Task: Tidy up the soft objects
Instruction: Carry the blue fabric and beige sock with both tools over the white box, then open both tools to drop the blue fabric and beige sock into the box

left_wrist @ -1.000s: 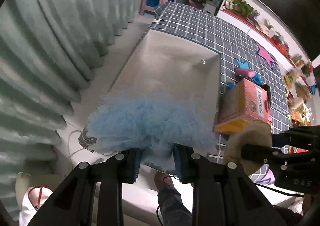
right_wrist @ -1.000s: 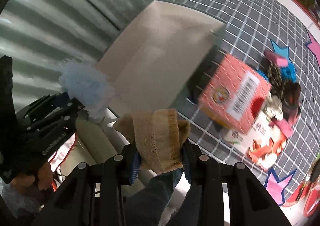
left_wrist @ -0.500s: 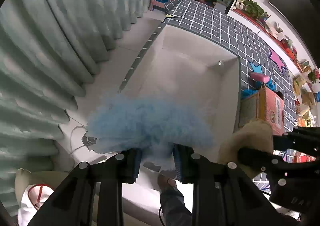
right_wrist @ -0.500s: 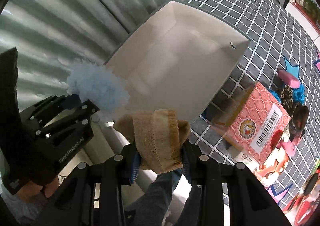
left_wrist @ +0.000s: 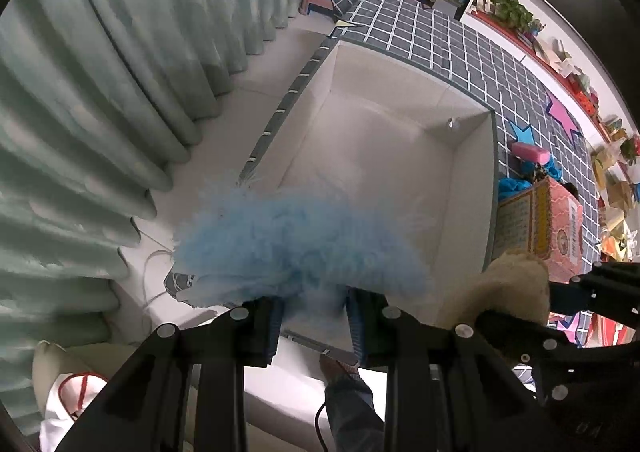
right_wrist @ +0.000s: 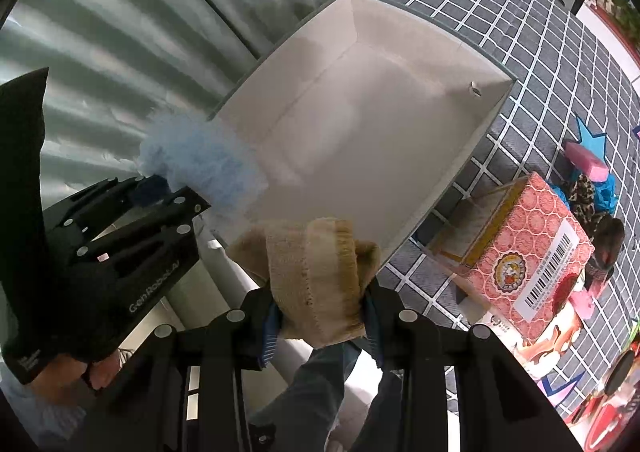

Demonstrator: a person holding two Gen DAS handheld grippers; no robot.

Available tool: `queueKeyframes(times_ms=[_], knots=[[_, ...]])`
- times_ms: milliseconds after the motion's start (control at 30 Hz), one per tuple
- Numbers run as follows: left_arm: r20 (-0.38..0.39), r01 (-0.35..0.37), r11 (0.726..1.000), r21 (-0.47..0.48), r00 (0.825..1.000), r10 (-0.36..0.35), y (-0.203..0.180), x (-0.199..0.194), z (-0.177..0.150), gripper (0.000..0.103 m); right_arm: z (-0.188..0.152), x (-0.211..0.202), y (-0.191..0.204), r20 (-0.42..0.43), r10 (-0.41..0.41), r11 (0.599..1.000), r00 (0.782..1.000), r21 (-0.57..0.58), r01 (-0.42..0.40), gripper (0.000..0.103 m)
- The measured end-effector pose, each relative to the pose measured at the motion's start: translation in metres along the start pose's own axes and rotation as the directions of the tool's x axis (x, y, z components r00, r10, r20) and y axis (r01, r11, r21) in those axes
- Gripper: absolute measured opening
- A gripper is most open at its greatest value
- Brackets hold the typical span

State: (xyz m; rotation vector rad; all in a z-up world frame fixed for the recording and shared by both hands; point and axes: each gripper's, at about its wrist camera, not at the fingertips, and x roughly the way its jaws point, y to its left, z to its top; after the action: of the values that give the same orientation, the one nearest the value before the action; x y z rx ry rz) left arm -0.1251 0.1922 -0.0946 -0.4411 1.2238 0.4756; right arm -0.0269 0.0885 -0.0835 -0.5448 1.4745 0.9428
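**Two soft items hanging over an empty bin**

A person is holding two tools above a white bin (left_wrist: 400, 156) standing on a grid-patterned mat (left_wrist: 432, 48). The left tool (left_wrist: 316, 316) is clenching a fluffy blue item (left_wrist: 296, 248), which is hanging over the bin's near left corner. The right tool (right_wrist: 320, 322) is gripping a folded tan cloth (right_wrist: 312, 276) just above the bin's near rim. Both are pointing steeply down, and the open bin is lying ahead of and below each of them, its long axis running away from the cameras; the left tool's load looks further over the opening. A pink carton (right_wrist: 524, 248) is sitting just beside the bin's right wall, among scattered small things too blurred to name. The bin's near wall is being hidden behind the two soft items, and the blue fluff is covering its own shape entirely.
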Motion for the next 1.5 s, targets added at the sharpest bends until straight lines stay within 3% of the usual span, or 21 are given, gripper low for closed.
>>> queueKeyframes(times_ms=[967,1067,1233,1300,1433,1500], knots=[[-0.041,0.003,1.000,-0.002,0.999,-0.003,0.005,0.013,-0.003,0.034,0.000,0.003,-0.001,0.003,-0.001,1.000,1.000,0.009,0.001,0.037],[-0.032,0.009,1.000,-0.003,0.999,-0.009,0.005,0.011,-0.004,0.044,-0.002,0.002,-0.001,0.007,0.001,1.000,1.000,0.009,-0.001,0.041],[-0.007,0.006,1.000,-0.003,1.000,-0.006,0.003,0.005,-0.003,0.074,-0.003,-0.004,0.000,0.026,0.007,1.000,1.000,0.006,-0.007,0.046],[-0.003,0.001,1.000,-0.008,1.000,-0.001,0.004,0.003,-0.003,0.080,-0.003,-0.006,-0.001,0.034,0.007,1.000,0.999,0.006,-0.007,0.047],[0.003,-0.013,1.000,-0.027,1.000,0.013,0.007,0.001,0.000,0.087,-0.003,-0.013,-0.003,0.060,-0.016,1.000,0.998,0.017,0.015,0.078],[-0.001,-0.014,0.999,-0.045,1.000,0.014,0.009,0.000,0.001,0.095,-0.002,-0.018,-0.005,0.079,-0.022,0.999,0.997,0.025,0.020,0.079]])
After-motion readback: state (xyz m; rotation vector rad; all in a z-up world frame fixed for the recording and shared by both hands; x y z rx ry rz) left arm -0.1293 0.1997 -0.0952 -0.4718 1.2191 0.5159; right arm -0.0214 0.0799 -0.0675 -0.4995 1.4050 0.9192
